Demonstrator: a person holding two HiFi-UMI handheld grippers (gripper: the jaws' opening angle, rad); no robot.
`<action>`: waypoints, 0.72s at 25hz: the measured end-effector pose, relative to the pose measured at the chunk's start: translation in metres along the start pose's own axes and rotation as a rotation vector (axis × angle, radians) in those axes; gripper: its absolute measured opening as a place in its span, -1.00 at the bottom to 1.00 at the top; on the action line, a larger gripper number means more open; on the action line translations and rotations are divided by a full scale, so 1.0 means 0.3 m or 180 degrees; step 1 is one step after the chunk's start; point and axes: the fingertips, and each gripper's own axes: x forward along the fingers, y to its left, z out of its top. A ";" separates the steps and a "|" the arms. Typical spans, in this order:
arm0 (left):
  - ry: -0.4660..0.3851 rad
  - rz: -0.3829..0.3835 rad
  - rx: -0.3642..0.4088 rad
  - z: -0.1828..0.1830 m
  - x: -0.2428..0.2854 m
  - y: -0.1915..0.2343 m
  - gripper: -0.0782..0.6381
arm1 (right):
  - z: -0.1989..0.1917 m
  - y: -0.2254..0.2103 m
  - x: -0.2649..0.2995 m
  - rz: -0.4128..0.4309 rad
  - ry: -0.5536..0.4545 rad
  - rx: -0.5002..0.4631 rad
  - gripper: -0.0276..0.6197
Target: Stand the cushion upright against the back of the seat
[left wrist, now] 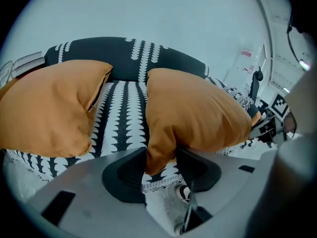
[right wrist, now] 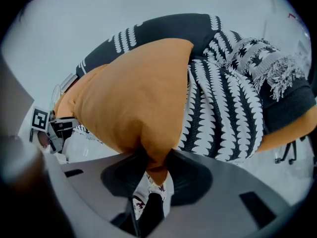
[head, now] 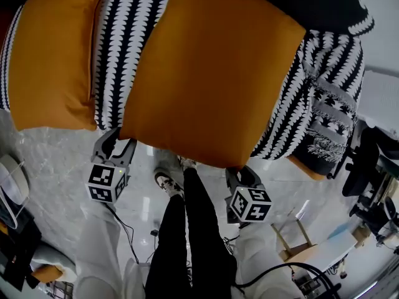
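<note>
Orange cushion (head: 212,73); left gripper (head: 118,142), right gripper (head: 240,175) down-tilted.

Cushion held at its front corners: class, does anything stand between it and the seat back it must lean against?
Nothing visible. Only bare striped seat lies between the cushion and the seat back; the second cushion sits off to its left.

Two orange cushions (head: 206,67) (head: 53,55), one black-and-white patterned seat (head: 121,36), two grippers (head: 116,139) (head: 240,174).
</note>
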 end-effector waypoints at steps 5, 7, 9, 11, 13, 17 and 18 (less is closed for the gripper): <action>-0.0027 -0.0018 0.0141 0.029 -0.002 -0.030 -0.43 | 0.031 0.011 0.000 -0.0029 -0.0067 -0.0016 -0.45; -0.0064 -0.0039 0.0137 0.037 -0.014 -0.045 -0.47 | 0.037 0.014 -0.010 -0.0035 -0.0105 -0.0042 -0.51; -0.0119 -0.0075 0.0113 0.044 -0.027 -0.059 -0.50 | 0.040 0.015 -0.023 -0.0040 -0.0161 -0.0043 -0.55; -0.0190 -0.0103 0.0092 0.054 -0.044 -0.070 -0.54 | 0.047 0.018 -0.040 -0.0053 -0.0250 -0.0043 -0.58; -0.0262 -0.0102 0.0071 0.073 -0.071 -0.082 -0.55 | 0.059 0.021 -0.065 -0.0066 -0.0349 -0.0040 -0.60; -0.0459 -0.0097 0.0147 0.185 -0.110 -0.102 -0.56 | 0.149 0.011 -0.122 -0.0101 -0.0668 0.0092 -0.61; -0.0488 -0.0102 0.0158 0.214 -0.125 -0.115 -0.56 | 0.174 0.005 -0.147 -0.0115 -0.0747 0.0149 -0.61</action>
